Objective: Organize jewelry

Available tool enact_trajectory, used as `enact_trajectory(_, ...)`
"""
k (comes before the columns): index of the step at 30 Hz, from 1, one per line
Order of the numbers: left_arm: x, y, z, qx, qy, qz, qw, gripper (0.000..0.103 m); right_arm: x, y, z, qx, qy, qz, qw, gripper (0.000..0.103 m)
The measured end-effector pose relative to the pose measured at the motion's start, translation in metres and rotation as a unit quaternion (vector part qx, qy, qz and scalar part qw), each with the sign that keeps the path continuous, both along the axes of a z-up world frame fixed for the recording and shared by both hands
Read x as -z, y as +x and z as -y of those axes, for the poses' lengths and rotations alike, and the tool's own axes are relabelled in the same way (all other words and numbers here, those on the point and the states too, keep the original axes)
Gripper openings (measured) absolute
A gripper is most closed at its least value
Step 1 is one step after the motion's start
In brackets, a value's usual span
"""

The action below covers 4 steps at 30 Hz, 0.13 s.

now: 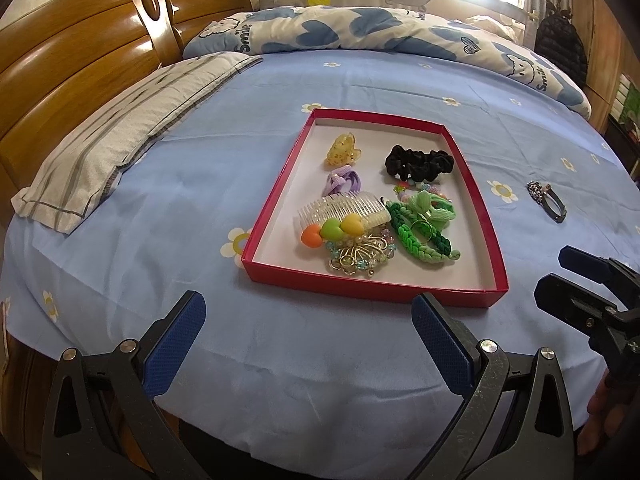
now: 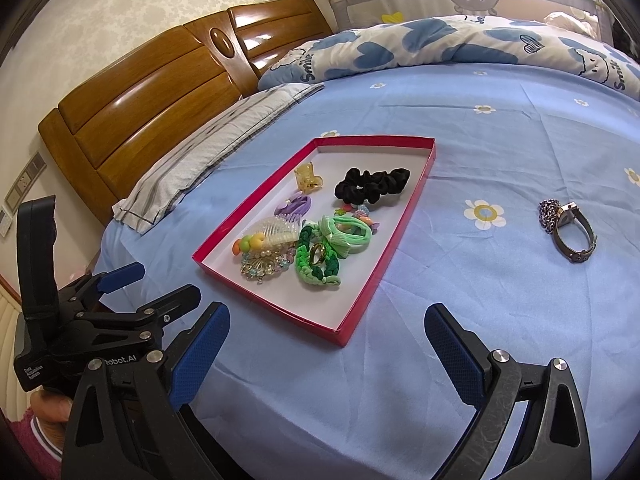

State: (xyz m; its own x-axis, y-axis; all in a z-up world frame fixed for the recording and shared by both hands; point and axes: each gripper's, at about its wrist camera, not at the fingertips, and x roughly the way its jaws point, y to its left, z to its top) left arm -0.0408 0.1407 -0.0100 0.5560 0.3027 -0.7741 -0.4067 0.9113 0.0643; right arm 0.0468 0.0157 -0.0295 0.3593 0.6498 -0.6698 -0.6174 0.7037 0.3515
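Observation:
A shallow red box (image 1: 276, 200) (image 2: 416, 200) with a white floor lies on the blue bed sheet. In it are a black scrunchie (image 1: 420, 163) (image 2: 372, 184), an amber claw clip (image 1: 343, 150), a purple hair tie (image 1: 344, 183), a clear comb (image 1: 344, 210), green braided ties (image 1: 424, 232) (image 2: 320, 260) and a beaded brooch (image 1: 356, 258). A dark bracelet with a chain (image 1: 548, 200) (image 2: 568, 228) lies on the sheet right of the box. My left gripper (image 1: 310, 334) is open and empty, in front of the box. My right gripper (image 2: 326, 344) is open and empty, near the box's front right corner.
A striped pillow (image 1: 120, 136) lies at the left by the wooden headboard (image 1: 80, 52). A rolled blue and white quilt (image 1: 360, 32) lies along the far side. The other gripper shows at the edge of each view (image 1: 592, 296) (image 2: 104, 312).

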Motion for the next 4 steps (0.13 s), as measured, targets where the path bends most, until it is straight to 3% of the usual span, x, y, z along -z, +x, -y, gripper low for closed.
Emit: enact_trajectory(4, 0.0004, 0.0017, -0.0011, 0.002, -0.004, -0.002, 1.0000, 0.103, 0.0039, 0.0034, 0.0005, 0.006, -0.003, -0.006, 1.000, 0.099)
